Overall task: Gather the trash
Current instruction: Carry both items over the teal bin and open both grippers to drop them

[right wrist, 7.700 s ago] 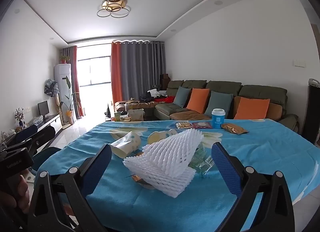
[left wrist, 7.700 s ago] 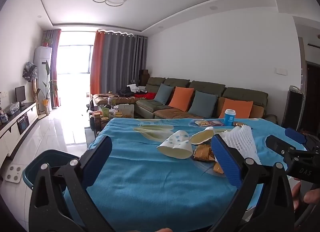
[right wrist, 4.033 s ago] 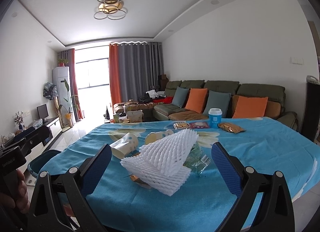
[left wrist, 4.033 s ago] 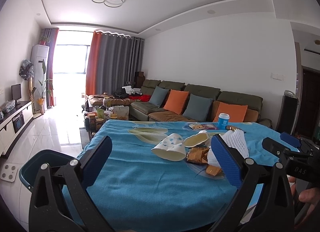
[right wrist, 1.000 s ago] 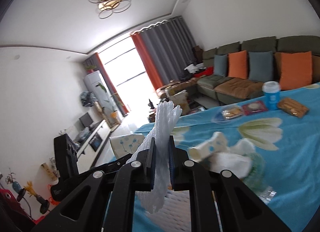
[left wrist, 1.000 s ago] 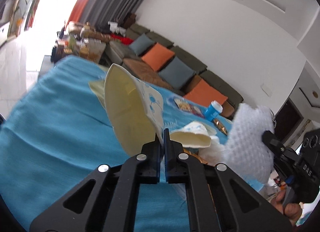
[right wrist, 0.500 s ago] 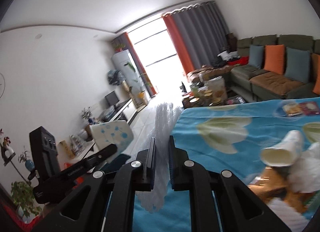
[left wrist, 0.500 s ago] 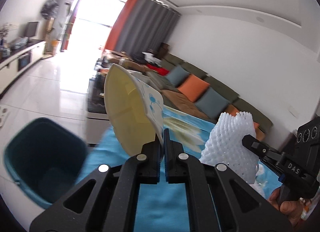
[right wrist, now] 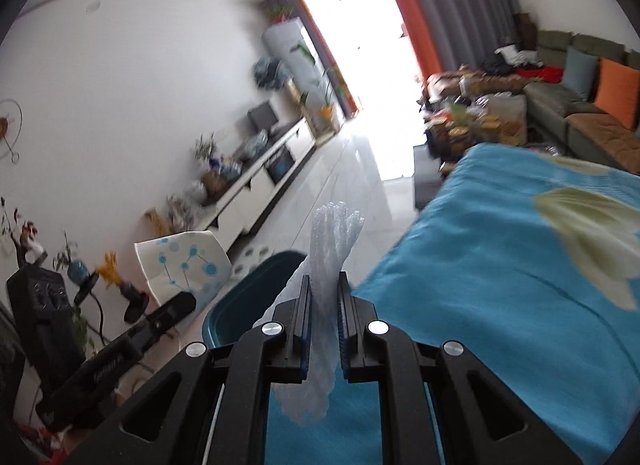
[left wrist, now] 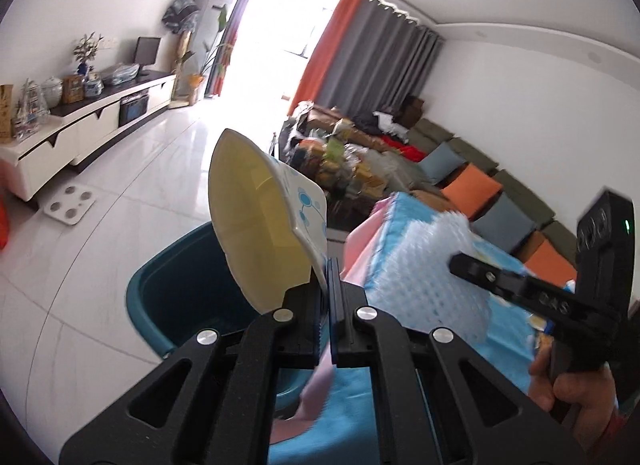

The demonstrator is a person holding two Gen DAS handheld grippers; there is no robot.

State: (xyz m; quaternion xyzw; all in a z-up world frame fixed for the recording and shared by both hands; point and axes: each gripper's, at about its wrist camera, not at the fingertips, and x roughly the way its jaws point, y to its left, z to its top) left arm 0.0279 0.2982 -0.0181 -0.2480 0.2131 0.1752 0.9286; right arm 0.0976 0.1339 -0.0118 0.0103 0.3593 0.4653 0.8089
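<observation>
Left hand-held gripper (left wrist: 329,277) clamps a crushed paper cup (left wrist: 264,225), nearer the teal bin (left wrist: 168,289) below; right hand-held gripper (right wrist: 323,297) pinches foam netting (right wrist: 332,241) beside the counter's corner.

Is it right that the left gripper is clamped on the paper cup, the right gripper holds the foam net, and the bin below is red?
Not quite: the bin is dark teal, as the left wrist view shows. The left gripper is clamped on the paper cup, and the right gripper holds the foam net.

- The black right gripper (left wrist: 472,265) carries raised letters along its arm, too blurred to read
- The black left gripper (right wrist: 188,301) bears blurred, illegible lettering
</observation>
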